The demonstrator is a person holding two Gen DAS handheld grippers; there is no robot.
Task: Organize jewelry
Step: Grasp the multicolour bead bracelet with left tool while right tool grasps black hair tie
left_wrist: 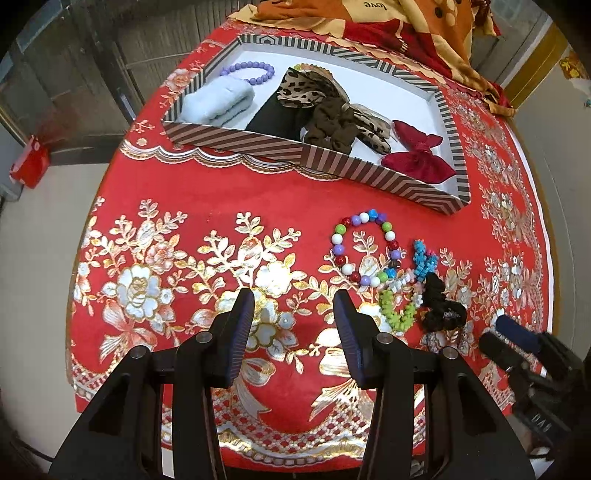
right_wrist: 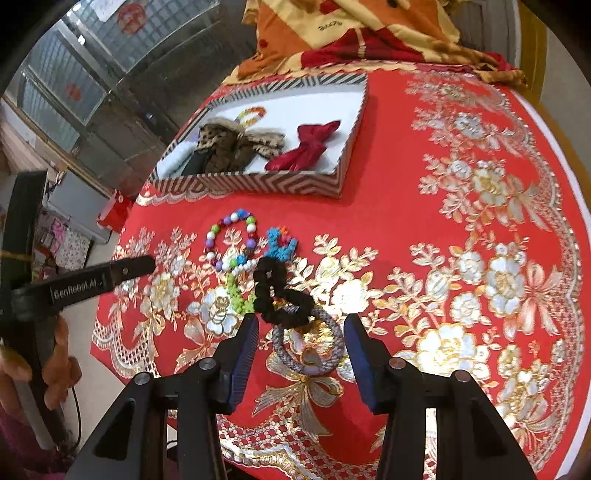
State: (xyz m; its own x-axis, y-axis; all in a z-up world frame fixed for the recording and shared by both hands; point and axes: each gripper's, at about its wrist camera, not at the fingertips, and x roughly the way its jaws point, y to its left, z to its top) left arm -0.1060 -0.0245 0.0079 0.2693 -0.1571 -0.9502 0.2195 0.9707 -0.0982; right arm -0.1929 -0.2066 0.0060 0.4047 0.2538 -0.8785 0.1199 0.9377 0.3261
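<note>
Nearest, the right gripper (right_wrist: 299, 332) points steeply down with its ribbed blue pads (right_wrist: 246, 354) apart and gripping nothing; between them on the cloth lies a grey braided hair tie (right_wrist: 306, 347), a round woven ring touching neither pad. Overlapping that ring at its twelve o'clock is a black scrunchie (right_wrist: 275, 291), fuzzy and twisted into a loose figure-eight.

Likewise the left gripper (left_wrist: 293, 314) hangs released over bare tablecloth (left_wrist: 207, 206), a red fabric with raised gold and silver flowers. At its two o'clock sits the loose jewelry: a lime green bracelet (left_wrist: 397, 314) of small knobbly beads, a turquoise chip bracelet (left_wrist: 424, 258) just beyond it, and at one o'clock a multicoloured bead bracelet (left_wrist: 364, 249) of smooth glossy round beads lying in an open circle. The green and turquoise pieces may belong to one strand; the tangle is too tight to tell.

Farther off, at twelve o'clock, stands a shallow striped tray (left_wrist: 258, 144) of cardboard with a white floor. Inside, from nine to three: a pale blue fluffy headband (left_wrist: 218, 101), a purple bead bracelet (left_wrist: 251, 70), a leopard-print scarf (left_wrist: 306, 86), a brown scrunchie (left_wrist: 332, 125) and a satiny red bow (left_wrist: 417, 155).

Beyond the tray lies a crumpled orange and yellow blanket (left_wrist: 369, 22).
</note>
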